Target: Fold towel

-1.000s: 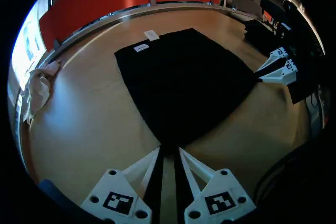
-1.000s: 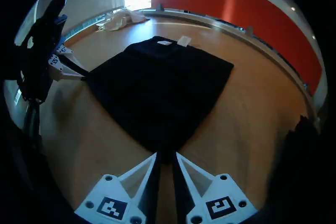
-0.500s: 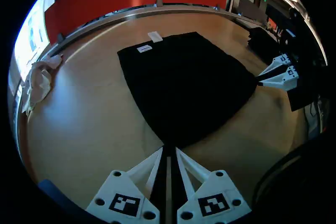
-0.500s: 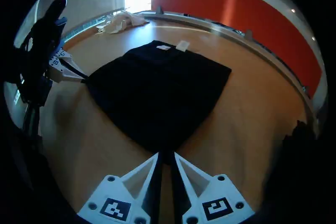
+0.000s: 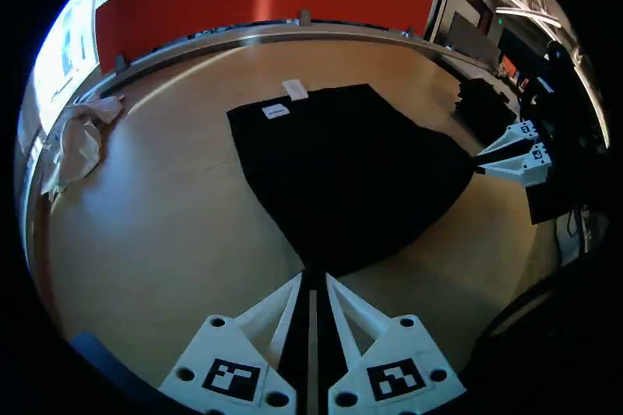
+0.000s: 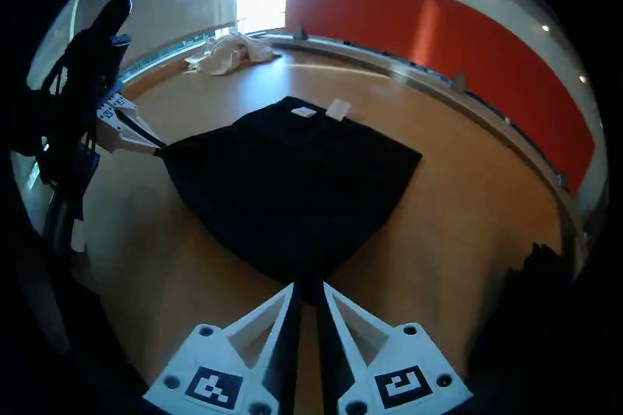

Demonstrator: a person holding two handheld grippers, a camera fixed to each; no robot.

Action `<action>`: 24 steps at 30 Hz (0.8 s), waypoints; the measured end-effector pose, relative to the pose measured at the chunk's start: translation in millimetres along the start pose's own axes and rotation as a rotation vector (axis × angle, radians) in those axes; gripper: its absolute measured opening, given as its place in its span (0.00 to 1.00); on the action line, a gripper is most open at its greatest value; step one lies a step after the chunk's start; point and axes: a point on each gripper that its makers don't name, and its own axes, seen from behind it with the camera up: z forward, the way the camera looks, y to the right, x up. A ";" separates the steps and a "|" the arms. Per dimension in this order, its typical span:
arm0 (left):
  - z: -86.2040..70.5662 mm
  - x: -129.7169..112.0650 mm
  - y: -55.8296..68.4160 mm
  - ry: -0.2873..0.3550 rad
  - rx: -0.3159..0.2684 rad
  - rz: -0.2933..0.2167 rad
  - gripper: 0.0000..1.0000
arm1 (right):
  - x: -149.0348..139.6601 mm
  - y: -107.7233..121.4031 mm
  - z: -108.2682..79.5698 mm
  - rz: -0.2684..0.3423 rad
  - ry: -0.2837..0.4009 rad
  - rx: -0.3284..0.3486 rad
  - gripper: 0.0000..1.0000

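Pinched with left gripper [image 5: 313, 281], fingers nearly touching, the near corner of black towel [image 5: 350, 166] spread on wooden table [image 5: 156, 205] in left gripper view; saw right gripper [image 5: 476, 164] clamped on its right corner. In right gripper view, nipped the nearest corner likewise, fingers almost together; saw left gripper holding the left corner
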 end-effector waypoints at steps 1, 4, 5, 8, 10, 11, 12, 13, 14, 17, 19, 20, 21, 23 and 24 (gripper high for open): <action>-2.7 1.3 0.4 0.001 -0.001 -0.006 0.06 | 2.2 -0.1 -2.9 -0.003 0.002 0.000 0.12; -11.5 6.1 1.4 0.005 -0.002 -0.023 0.06 | 9.4 -1.1 -11.7 -0.010 0.008 0.001 0.12; -14.3 7.8 1.6 0.007 -0.003 -0.028 0.06 | 11.8 -1.6 -14.5 -0.012 0.011 0.002 0.12; -23.8 13.3 2.4 0.013 -0.006 -0.047 0.06 | 18.7 -2.8 -23.1 -0.012 0.018 0.006 0.12; -30.9 17.0 3.5 0.017 -0.009 -0.061 0.06 | 22.0 -3.6 -28.4 -0.012 0.018 0.008 0.12; -34.2 18.8 4.0 0.019 -0.011 -0.068 0.06 | 23.6 -3.9 -30.8 -0.013 0.018 0.009 0.12; -38.1 20.9 5.0 0.021 -0.014 -0.074 0.06 | 24.7 -4.5 -33.5 -0.014 0.017 0.010 0.12; -41.5 22.7 6.0 0.024 -0.017 -0.080 0.06 | 25.7 -5.0 -35.9 -0.015 0.016 0.011 0.12; -45.0 24.6 7.0 0.027 -0.019 -0.086 0.06 | 26.6 -5.6 -38.3 -0.016 0.016 0.012 0.12; -54.4 28.5 10.0 0.031 -0.027 -0.099 0.06 | 29.4 -7.7 -45.8 -0.020 0.014 0.016 0.12; -59.6 30.6 12.0 0.033 -0.031 -0.106 0.06 | 31.6 -9.4 -51.0 -0.019 0.014 0.020 0.12; -62.1 31.6 12.9 0.034 -0.033 -0.110 0.06 | 32.7 -10.2 -53.4 -0.019 0.015 0.022 0.12; -64.6 32.7 14.2 0.036 -0.036 -0.115 0.06 | 34.2 -10.9 -55.9 -0.018 0.016 0.023 0.12; -69.1 34.6 16.6 0.040 -0.043 -0.124 0.06 | 36.8 -12.2 -60.4 -0.016 0.018 0.026 0.12; -71.4 35.3 17.9 0.041 -0.046 -0.130 0.06 | 38.2 -12.8 -62.7 -0.014 0.019 0.026 0.12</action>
